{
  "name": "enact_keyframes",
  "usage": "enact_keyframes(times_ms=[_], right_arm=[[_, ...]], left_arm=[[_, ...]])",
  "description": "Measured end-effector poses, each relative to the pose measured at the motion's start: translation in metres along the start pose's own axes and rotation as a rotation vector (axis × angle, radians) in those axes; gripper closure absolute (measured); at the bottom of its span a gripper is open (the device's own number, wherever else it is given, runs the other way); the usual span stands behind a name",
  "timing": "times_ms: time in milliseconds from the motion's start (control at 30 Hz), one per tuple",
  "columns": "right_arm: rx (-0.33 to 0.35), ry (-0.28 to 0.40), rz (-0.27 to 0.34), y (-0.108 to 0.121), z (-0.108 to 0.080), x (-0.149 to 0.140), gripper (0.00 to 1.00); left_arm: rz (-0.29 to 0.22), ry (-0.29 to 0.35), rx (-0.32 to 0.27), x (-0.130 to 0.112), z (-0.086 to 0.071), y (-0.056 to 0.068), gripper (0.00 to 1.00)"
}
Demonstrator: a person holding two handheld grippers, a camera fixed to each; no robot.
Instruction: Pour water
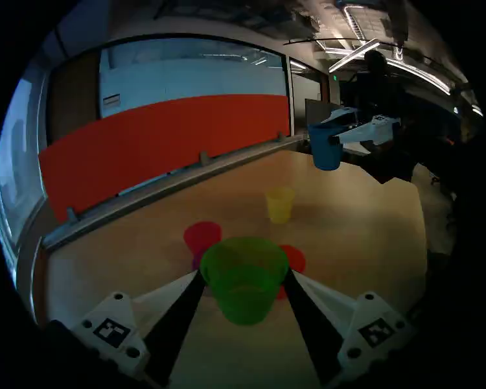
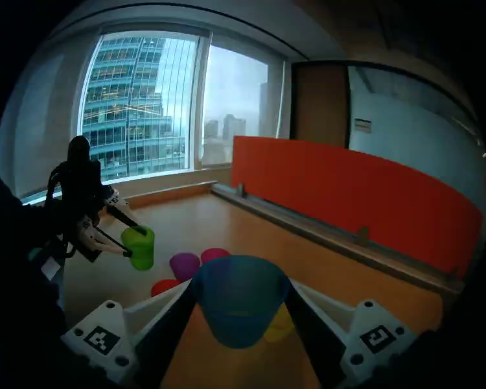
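Observation:
My left gripper (image 1: 244,284) is shut on a translucent green cup (image 1: 244,288), held upright just above the wooden table (image 1: 353,227). Farther off in the left gripper view, my right gripper (image 1: 337,138) holds a blue cup (image 1: 325,148) upright in the air. In the right gripper view that blue cup (image 2: 240,311) sits between the right gripper's (image 2: 240,293) fingers. The green cup (image 2: 139,247) shows at the left there, in the left gripper (image 2: 129,242). I cannot tell whether either cup holds water.
On the table stand a yellow cup (image 1: 280,204), a pink cup (image 1: 202,236) and a red cup (image 1: 296,259); a purple cup (image 2: 185,264) stands among them. An orange partition (image 1: 165,139) runs along the table's far edge. Windows (image 2: 146,104) lie behind.

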State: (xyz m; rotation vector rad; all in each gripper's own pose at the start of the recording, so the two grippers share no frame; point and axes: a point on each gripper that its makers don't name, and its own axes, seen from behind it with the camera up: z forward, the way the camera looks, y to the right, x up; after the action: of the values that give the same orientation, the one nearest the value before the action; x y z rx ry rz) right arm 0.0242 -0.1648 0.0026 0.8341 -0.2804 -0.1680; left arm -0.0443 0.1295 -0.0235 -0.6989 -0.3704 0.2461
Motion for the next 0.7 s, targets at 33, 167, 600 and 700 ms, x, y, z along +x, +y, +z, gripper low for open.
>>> enact_keyframes(times_ms=[33,167,600,700], right_arm=[[0.004,-0.009,0.001,-0.001,0.001,-0.004,0.06],[0.02,-0.054,0.006,-0.003,0.006,-0.023,0.06],[0.036,-0.156,-0.006,-0.003,0.021,-0.066,0.06],[0.037,-0.165,-0.001,-0.002,0.023,-0.071,0.06]], left_arm=[[-0.001,-0.01,-0.003,-0.003,0.001,0.0,0.14],[0.003,-0.048,-0.011,-0.015,0.004,0.001,0.14],[-0.014,-0.161,-0.041,-0.05,0.017,-0.001,0.14],[-0.013,-0.185,-0.048,-0.057,0.021,-0.001,0.14]])
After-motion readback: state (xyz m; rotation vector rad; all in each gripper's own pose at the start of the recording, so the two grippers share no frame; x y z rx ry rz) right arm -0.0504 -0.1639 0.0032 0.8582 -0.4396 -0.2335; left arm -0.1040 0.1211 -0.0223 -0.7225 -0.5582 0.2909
